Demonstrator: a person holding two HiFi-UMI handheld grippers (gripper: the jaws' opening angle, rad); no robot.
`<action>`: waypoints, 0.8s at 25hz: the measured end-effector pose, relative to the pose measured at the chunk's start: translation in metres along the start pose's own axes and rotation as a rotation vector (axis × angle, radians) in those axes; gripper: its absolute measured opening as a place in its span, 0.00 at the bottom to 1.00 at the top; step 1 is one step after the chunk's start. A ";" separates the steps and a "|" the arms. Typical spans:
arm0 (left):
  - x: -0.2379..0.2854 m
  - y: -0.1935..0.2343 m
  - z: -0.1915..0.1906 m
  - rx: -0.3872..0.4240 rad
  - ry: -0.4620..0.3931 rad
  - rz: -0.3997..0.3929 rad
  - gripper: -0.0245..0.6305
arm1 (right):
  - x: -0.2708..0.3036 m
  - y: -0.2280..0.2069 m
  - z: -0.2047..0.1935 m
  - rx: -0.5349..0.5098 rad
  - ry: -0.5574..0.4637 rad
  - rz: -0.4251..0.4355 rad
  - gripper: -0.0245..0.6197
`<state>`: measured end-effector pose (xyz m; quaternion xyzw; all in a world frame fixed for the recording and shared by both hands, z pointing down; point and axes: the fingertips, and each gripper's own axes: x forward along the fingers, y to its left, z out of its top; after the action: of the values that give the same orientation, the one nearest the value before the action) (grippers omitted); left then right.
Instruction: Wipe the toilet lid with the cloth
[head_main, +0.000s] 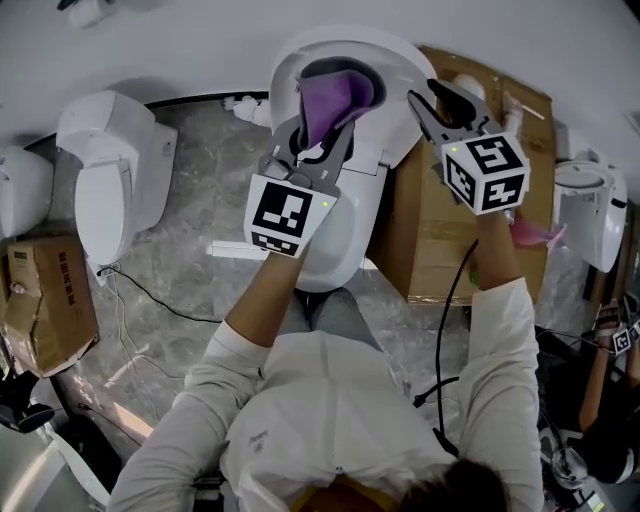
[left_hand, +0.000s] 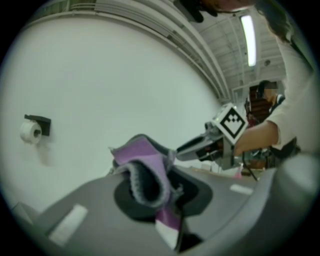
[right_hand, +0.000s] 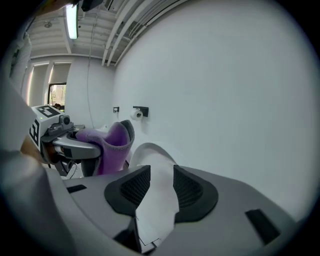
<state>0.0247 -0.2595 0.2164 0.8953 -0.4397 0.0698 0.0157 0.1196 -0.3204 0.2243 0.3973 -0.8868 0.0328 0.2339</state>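
Note:
A white toilet (head_main: 345, 235) stands in front of me in the head view, and its lid (head_main: 400, 55) shows at the top. My left gripper (head_main: 338, 88) is over it, shut on a purple cloth (head_main: 330, 112). In the left gripper view the cloth (left_hand: 147, 170) is bunched and pinched between the jaws. My right gripper (head_main: 432, 98) hovers at the toilet's right side with its jaws apart and nothing in them. Only the white lid (right_hand: 155, 200) shows through the gap in the right gripper view, and the cloth (right_hand: 115, 145) hangs off to the left.
A large cardboard box (head_main: 440, 230) stands against the toilet's right side under my right arm. Another toilet (head_main: 115, 180) and a small box (head_main: 50, 300) are at the left, and a third toilet (head_main: 590, 210) at the right. A paper roll holder (left_hand: 31, 131) is on the wall.

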 end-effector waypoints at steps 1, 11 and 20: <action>0.001 0.002 0.000 -0.004 0.001 0.003 0.11 | 0.004 -0.002 0.000 -0.008 0.012 0.012 0.24; 0.029 0.011 0.013 -0.007 0.026 0.037 0.11 | 0.028 -0.020 0.002 -0.091 0.105 0.085 0.25; 0.045 0.013 0.018 -0.006 0.028 0.048 0.11 | 0.052 -0.037 -0.002 -0.223 0.258 0.191 0.25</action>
<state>0.0434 -0.3044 0.2042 0.8833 -0.4611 0.0814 0.0227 0.1168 -0.3810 0.2443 0.2755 -0.8813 0.0071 0.3839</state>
